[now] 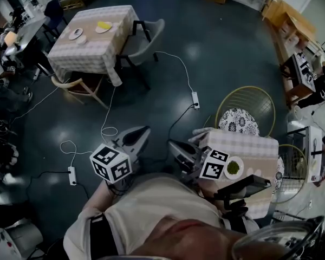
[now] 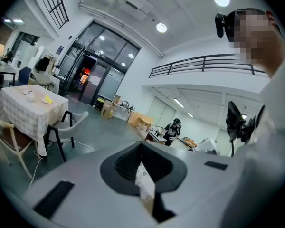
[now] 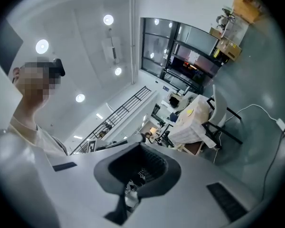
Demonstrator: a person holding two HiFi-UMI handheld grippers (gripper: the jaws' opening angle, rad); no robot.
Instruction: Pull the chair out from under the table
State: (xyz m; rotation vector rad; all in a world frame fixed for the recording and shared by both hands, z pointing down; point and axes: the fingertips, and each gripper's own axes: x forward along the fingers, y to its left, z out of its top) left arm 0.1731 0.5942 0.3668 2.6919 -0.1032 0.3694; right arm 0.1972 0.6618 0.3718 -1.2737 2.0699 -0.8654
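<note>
Both grippers hang close to my chest, above the dark floor. My left gripper (image 1: 143, 131) is shut with nothing in it, and my right gripper (image 1: 174, 145) looks shut and empty too. Just right of the right gripper is a small checked table (image 1: 249, 145) with a gold wire chair (image 1: 244, 110) against its far side. Farther off at the upper left stands a bigger checked table (image 1: 89, 50) with a grey chair (image 1: 146, 39) on its right and a wooden chair (image 1: 76, 85) at its near side. The left gripper view shows that table (image 2: 19, 110) and the grey chair (image 2: 69, 123).
White cables and two power strips (image 1: 195, 99) (image 1: 72, 175) lie on the floor between me and the far table. A plate of green food (image 1: 233, 167) sits on the near table. Desks and cardboard boxes (image 1: 284, 15) line the right side; people sit at the far left.
</note>
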